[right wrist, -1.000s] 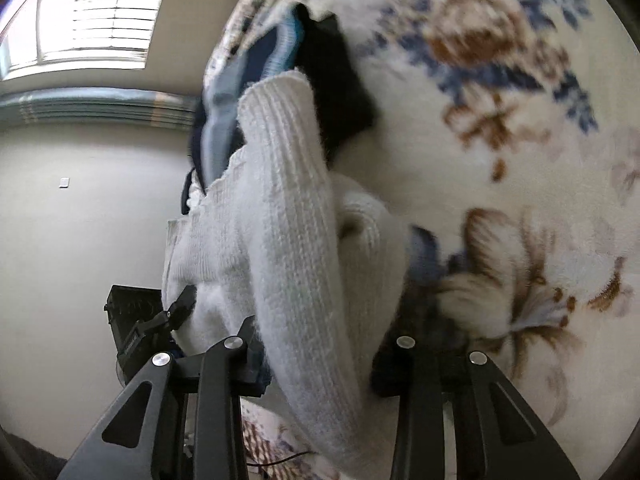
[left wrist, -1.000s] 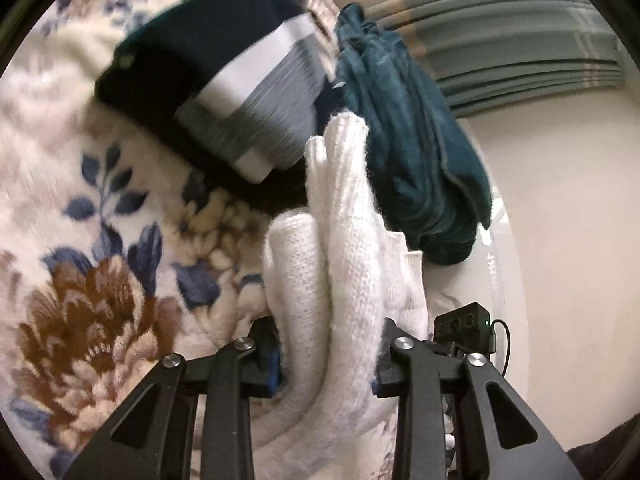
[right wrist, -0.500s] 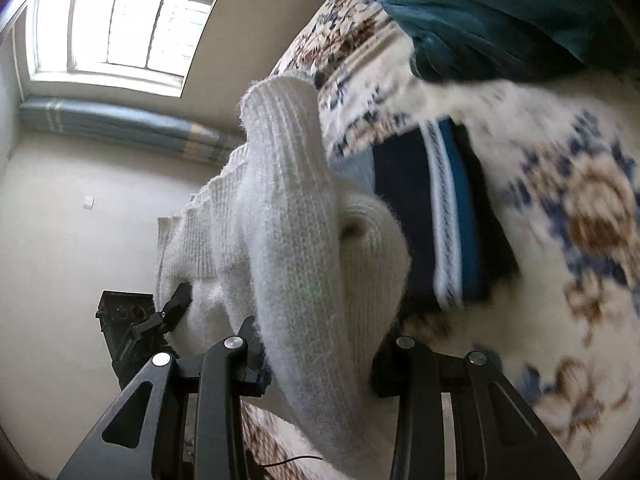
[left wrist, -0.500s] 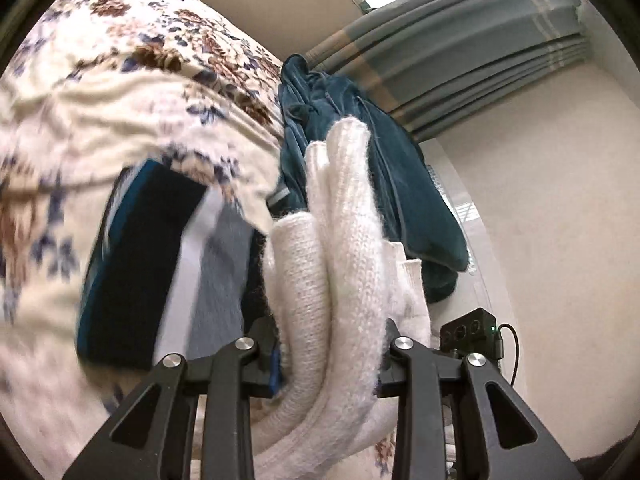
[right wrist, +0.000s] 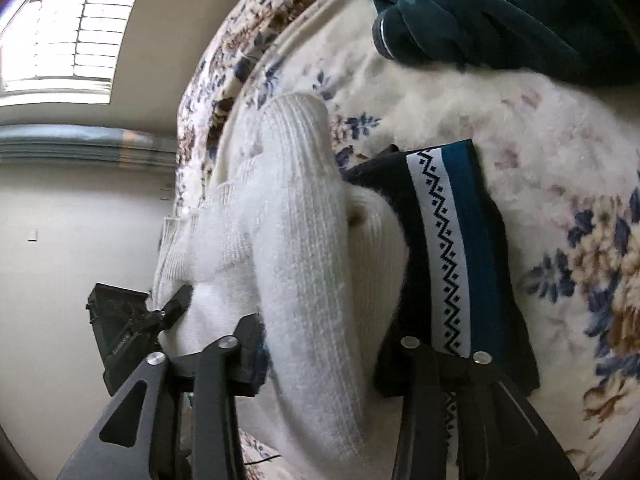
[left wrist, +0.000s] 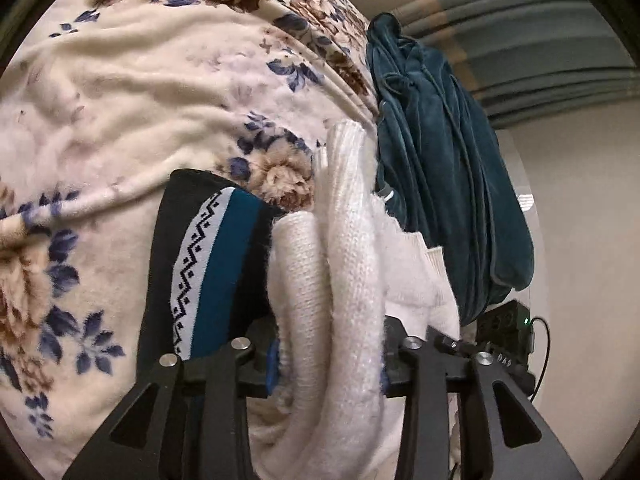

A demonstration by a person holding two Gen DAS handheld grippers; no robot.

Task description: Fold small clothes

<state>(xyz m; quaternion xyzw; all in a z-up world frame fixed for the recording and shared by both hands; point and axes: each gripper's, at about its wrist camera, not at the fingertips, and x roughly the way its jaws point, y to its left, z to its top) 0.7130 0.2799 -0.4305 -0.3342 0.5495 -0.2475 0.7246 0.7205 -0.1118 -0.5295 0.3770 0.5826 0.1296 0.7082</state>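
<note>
A folded white knit sweater is held between both grippers above a floral blanket. My left gripper is shut on one end of it. My right gripper is shut on the other end of the white sweater. A folded dark sweater with a teal and white zigzag band lies flat on the blanket just beside the white one; it also shows in the right wrist view. The other gripper's black body shows past the sweater in each view.
The cream floral blanket covers the bed. A crumpled teal velvet garment lies beyond the sweaters, also in the right wrist view. Curtains, a window and a bare wall lie past the bed's edge.
Both grippers have swung with the white sweater, staying shut on it. The folded dark sweater now lies close beside the white one, at jaw level in both views.
</note>
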